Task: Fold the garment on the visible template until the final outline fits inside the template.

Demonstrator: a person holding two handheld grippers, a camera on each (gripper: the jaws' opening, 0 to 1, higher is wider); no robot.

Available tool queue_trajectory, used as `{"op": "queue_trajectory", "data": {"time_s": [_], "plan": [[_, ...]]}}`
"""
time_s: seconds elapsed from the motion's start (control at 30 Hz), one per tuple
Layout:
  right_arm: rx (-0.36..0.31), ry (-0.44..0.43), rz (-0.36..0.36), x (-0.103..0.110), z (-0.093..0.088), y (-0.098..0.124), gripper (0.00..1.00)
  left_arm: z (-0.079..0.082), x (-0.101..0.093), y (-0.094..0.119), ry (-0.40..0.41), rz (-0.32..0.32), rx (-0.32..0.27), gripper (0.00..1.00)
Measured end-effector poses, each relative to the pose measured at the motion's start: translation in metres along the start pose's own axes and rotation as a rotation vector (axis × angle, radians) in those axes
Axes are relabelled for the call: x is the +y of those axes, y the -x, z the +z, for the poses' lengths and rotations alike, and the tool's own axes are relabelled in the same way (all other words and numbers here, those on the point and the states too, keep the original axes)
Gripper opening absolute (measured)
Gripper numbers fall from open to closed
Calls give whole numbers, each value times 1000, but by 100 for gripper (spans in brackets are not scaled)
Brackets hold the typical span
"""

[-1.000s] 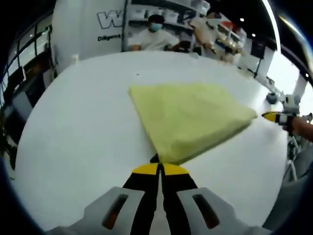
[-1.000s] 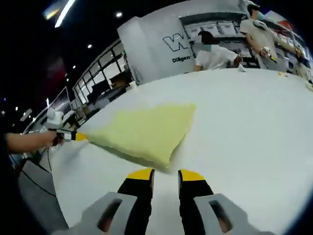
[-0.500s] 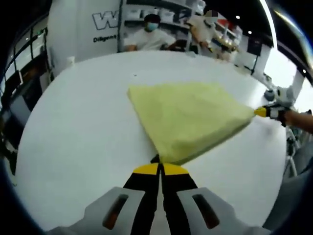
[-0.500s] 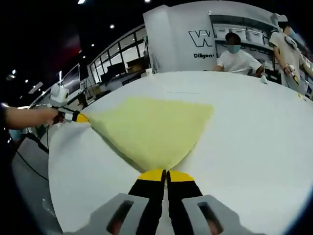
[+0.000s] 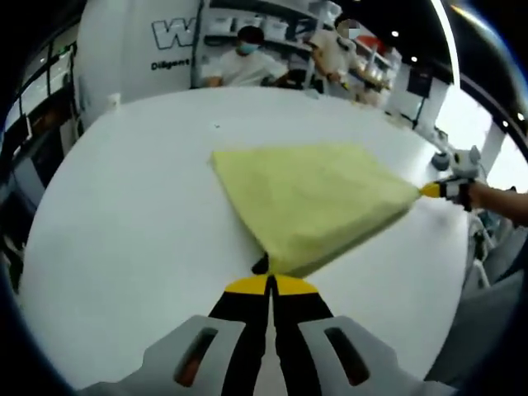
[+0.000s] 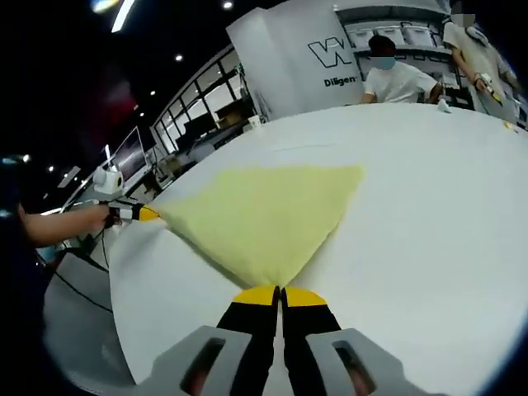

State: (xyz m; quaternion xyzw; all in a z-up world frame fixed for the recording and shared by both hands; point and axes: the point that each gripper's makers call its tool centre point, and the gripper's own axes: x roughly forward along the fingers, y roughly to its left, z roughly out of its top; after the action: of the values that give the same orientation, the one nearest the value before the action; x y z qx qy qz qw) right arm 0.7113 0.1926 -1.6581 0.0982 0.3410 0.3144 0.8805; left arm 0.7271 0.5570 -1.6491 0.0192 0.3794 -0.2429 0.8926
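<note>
Yellow folded garment (image 5: 318,198) on the white table (image 5: 124,214), opposite corners hidden between each gripper's clamped fingers (image 5: 247,285) (image 6: 303,297).

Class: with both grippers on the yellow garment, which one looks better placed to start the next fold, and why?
Neither clearly. The left gripper and right gripper are each shut on a corner of the yellow garment, held taut between them on the white table. The next fold probably needs both carrying together.
</note>
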Motion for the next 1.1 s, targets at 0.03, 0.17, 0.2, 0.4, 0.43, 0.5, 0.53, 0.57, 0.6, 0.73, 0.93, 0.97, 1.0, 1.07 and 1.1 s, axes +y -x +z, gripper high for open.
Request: {"op": "queue_trajectory", "data": {"time_s": [0.03, 0.17, 0.2, 0.4, 0.43, 0.5, 0.53, 0.57, 0.6, 0.73, 0.93, 0.97, 1.0, 1.07, 1.1], "plan": [[-2, -17, 11, -1, -5, 7, 0, -6, -5, 4, -8, -11, 13, 0], [1, -50, 23, 1, -17, 22, 0, -26, -25, 22, -40, -41, 48, 0], [3, -52, 18, 7, -22, 26, 0, -32, -30, 26, -47, -41, 49, 0], [-35, -91, -34, 4, -31, 35, 0, -44, -48, 38, -9, -55, -13, 0], [-32, -78, -52, 1, -32, 36, 0, -44, -46, 36, 7, -57, -12, 0], [-40, -87, -111, -9, -32, 40, 0, -46, -48, 42, -5, -42, -19, 0], [-101, -128, -161, -18, -24, 45, 0, -45, -41, 45, -29, -5, -28, 0], [-133, -153, -166, -20, -19, 48, 0, -46, -37, 48, -32, 17, -24, 0], [-226, -235, -183, -25, -7, 59, 0, -46, -27, 57, -3, 75, -26, 0], [-185, -87, -258, -34, -4, 74, 0, -46, 3, 74, 66, 143, -70, 0], [-210, -51, -159, -4, 9, 58, 0, -26, -26, 70, -7, 50, -94, 0], [-189, -32, -146, 2, 7, 53, 0, -28, -33, 65, -7, 35, -74, 0], [-155, -27, -136, 5, 2, 46, 0, -31, -37, 60, -17, 29, -56, 0], [-162, -31, -140, 10, 2, 37, 0, -44, -39, 45, -51, 23, 1, 2], [-163, -50, -134, 12, 1, 35, 0, -51, -47, 37, -62, 9, 33, 7]]}}
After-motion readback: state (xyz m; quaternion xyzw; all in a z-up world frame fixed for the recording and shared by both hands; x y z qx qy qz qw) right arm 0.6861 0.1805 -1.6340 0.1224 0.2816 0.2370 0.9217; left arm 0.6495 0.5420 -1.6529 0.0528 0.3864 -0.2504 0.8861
